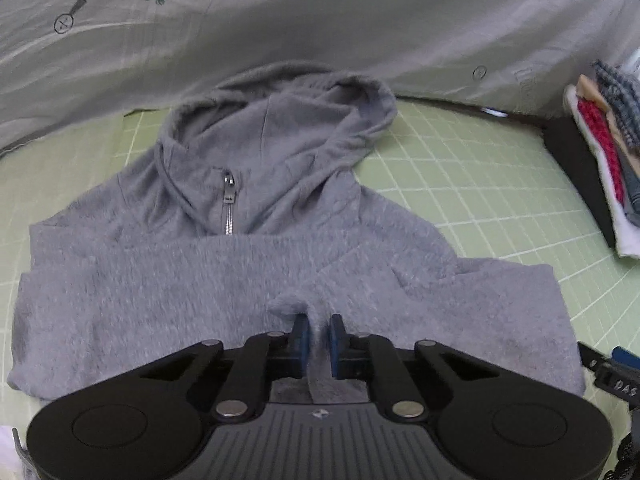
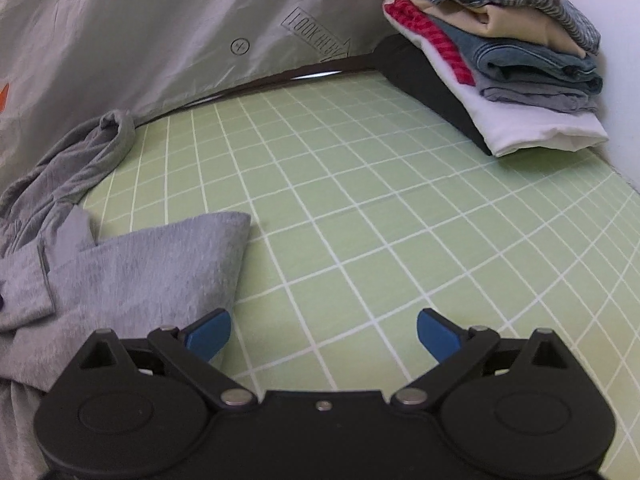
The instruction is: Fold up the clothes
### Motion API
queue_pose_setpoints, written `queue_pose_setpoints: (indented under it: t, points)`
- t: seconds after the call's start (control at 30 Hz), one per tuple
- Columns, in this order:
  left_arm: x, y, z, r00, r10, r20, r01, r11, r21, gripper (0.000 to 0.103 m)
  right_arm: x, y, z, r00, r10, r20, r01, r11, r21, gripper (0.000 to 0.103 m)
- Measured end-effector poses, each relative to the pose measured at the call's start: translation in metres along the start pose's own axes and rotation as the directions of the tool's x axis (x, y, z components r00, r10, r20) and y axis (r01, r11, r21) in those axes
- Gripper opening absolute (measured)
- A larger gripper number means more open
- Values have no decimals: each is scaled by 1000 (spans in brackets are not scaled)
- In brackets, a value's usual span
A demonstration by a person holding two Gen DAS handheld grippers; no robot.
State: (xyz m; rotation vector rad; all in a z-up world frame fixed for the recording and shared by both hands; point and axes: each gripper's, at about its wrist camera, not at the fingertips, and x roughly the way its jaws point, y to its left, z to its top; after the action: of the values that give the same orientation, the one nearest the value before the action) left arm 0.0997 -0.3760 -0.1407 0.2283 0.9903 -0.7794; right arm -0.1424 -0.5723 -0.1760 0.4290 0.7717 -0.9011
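Observation:
A grey zip hoodie (image 1: pixel 256 264) lies on the green grid mat (image 1: pixel 460 184), hood at the far side, lower part folded up over the chest. My left gripper (image 1: pixel 319 340) is shut on a pinched ridge of the hoodie's folded fabric near its front edge. In the right wrist view the hoodie (image 2: pixel 132 272) lies at the left with a folded corner on the mat (image 2: pixel 380 216). My right gripper (image 2: pixel 324 334) is open and empty, low over the mat just right of that corner.
A stack of folded clothes (image 2: pixel 508 60) sits on a black stand at the mat's far right; it also shows in the left wrist view (image 1: pixel 604 152). A grey printed sheet (image 1: pixel 320 20) rises behind the mat.

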Motion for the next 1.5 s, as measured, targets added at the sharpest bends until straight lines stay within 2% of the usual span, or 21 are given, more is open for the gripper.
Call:
queue_pose_setpoints:
  t: [0.23,0.37,0.47,0.53,0.63,0.67,0.7,0.77,0.87,0.93,1.0,1.03,1.13,1.23,1.27,1.33,1.4,1.47,1.5]
  points:
    - [-47,18,11,990,-72,124,81,994,-74,7,-9,2,0,998,-50,23,50,999,-9,101]
    - [-85,50,16,972,-53,228,85,987,-135,7,-16,8,0,997,-74,38,75,997,-21,101]
    - [-116,78,20,951,-26,307,88,978,-192,7,-18,15,-1,996,-80,35,82,996,-43,101]
    - [-140,106,20,931,1,365,100,961,-257,7,-21,24,-3,996,-78,38,81,994,-75,101]
    - [-174,149,15,895,100,434,63,936,-345,7,-25,39,-4,997,-66,41,71,990,-123,101]
    - [-182,164,11,882,151,446,31,927,-375,7,-26,43,-5,997,-62,41,67,988,-139,101]
    - [-189,179,8,868,204,453,-3,914,-406,7,-26,48,-5,998,-58,41,63,986,-157,101]
    - [-194,212,-3,838,340,428,-101,866,-489,7,-27,56,-5,998,-52,41,59,980,-191,101]
    - [-186,257,-22,791,532,302,-265,742,-616,15,-28,69,-5,998,-40,38,48,971,-233,101]
    - [-178,274,-34,779,589,214,-330,676,-659,24,-28,76,-4,999,-30,36,39,965,-259,101]
    - [-172,280,-47,800,567,199,-299,663,-687,29,-28,83,0,999,-17,32,25,961,-274,101]
    - [-168,278,-52,817,540,203,-275,674,-685,35,-28,86,3,1000,-5,29,13,961,-276,101]
    - [-142,260,-58,867,465,180,-268,739,-618,41,-24,99,15,998,60,10,-55,961,-272,101]
    - [-115,243,-63,900,415,130,-285,789,-544,45,-17,113,29,988,151,-21,-151,960,-236,99]
    - [-106,238,-64,909,401,112,-290,803,-521,46,-13,118,35,981,190,-34,-193,958,-212,95]
    - [-92,237,-70,915,396,76,-305,803,-512,46,-4,128,44,962,264,-65,-271,947,-171,86]
    - [-84,237,-79,919,391,46,-312,796,-519,46,6,139,51,933,344,-104,-356,924,-138,74]
    - [-77,239,-84,921,388,28,-317,790,-525,46,19,149,56,887,437,-152,-453,886,-98,46]
    - [-77,240,-84,921,388,29,-317,792,-522,46,26,154,58,865,471,-174,-489,869,-77,46]
